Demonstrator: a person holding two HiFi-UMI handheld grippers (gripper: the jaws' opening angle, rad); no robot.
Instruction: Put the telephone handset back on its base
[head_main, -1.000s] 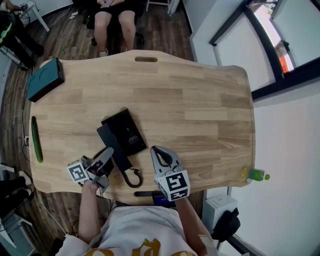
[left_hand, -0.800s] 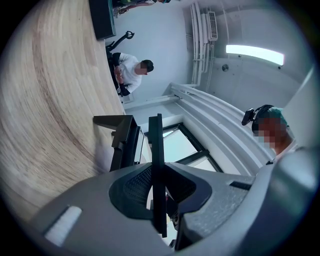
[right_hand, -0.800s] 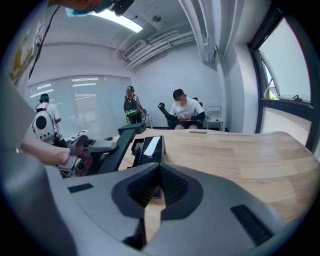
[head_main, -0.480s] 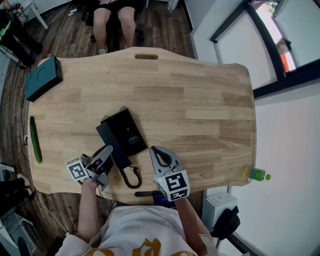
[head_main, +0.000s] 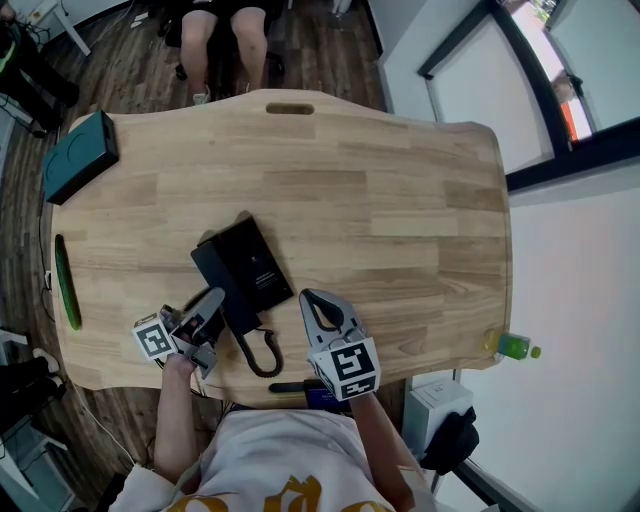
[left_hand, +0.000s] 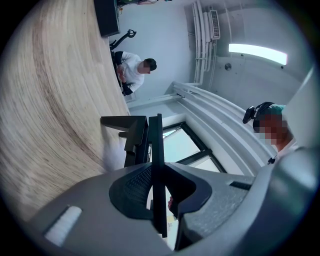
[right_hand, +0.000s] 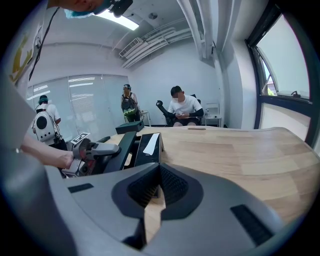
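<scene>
Clamping handset (left_hand: 156, 142): L gripper (left_hand: 157, 172), own view

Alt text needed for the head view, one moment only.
The left hand-held gripper grips a black handset alongside its base on a wooden table. The right hand-held gripper is shut, beside the coiled cord.

The table (head_main: 400, 200) is pale wood, matt, grain showing. The telephone base (head_main: 256, 262) and handset (head_main: 220, 285) are black plastic (smooth, faintly shiny). The left gripper (head_main: 213, 300) and right gripper (head_main: 311, 298) are matt grey plastic.
</scene>
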